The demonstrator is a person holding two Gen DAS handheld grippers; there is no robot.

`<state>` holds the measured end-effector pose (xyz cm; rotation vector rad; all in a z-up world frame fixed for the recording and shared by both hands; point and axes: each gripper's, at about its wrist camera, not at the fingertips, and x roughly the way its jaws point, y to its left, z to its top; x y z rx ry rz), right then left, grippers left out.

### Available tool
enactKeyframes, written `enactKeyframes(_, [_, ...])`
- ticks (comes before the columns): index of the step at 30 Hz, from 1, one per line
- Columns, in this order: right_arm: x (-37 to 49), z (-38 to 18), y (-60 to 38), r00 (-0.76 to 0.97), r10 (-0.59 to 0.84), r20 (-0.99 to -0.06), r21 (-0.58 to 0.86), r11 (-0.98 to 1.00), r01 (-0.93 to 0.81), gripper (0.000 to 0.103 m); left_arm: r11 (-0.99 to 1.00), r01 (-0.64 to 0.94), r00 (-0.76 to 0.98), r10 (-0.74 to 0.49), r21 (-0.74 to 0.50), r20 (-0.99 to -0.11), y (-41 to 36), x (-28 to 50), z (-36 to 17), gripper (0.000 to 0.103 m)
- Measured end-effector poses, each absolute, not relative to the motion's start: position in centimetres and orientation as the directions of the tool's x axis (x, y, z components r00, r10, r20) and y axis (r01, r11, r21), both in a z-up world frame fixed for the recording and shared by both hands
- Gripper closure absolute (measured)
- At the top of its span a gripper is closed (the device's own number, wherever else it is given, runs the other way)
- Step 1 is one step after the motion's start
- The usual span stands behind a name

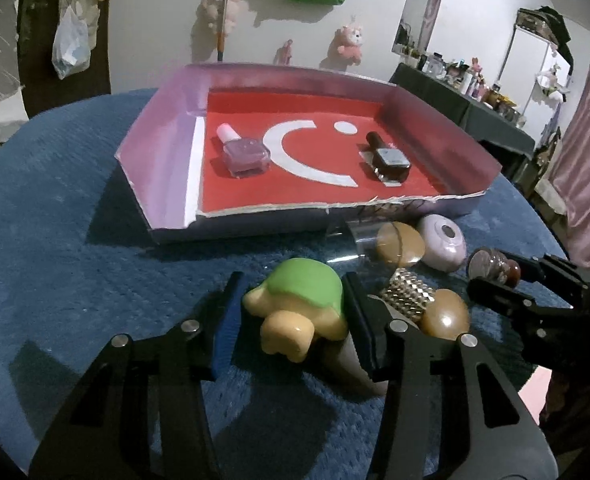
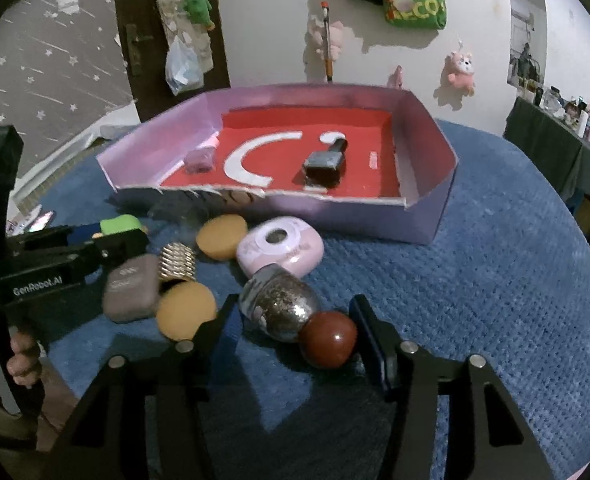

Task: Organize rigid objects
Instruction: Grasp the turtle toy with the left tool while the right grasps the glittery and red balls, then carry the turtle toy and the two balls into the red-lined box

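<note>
White "GenRobot.AI" lettering runs along the left claw at mid-left, its jaws clamped on the green-topped toy. The right claw straddles a glittery bottle at lower centre; grip unclear. The green bag, upper right, reads partly "ME".

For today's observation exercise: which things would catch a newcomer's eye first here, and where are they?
The shallow lilac tray with its red floor, holding two nail polish bottles lying down. Nearest, a green-capped toy figure sits between the left gripper fingers; the right gripper brackets a glittery bottle with a red ball cap.
</note>
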<state>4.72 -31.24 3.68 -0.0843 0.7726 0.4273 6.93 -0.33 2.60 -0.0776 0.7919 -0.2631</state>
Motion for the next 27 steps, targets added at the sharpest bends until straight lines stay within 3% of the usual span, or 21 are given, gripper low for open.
enactKeyframes(27, [5.5, 8.5, -29.8, 0.592, 0.515, -0.620, 0.210, 0.835, -0.508, 0.045, 0.964, 0.240, 0.743, -0.260, -0.117, -0.617, -1.3, 6.9, 8.1, 0.057])
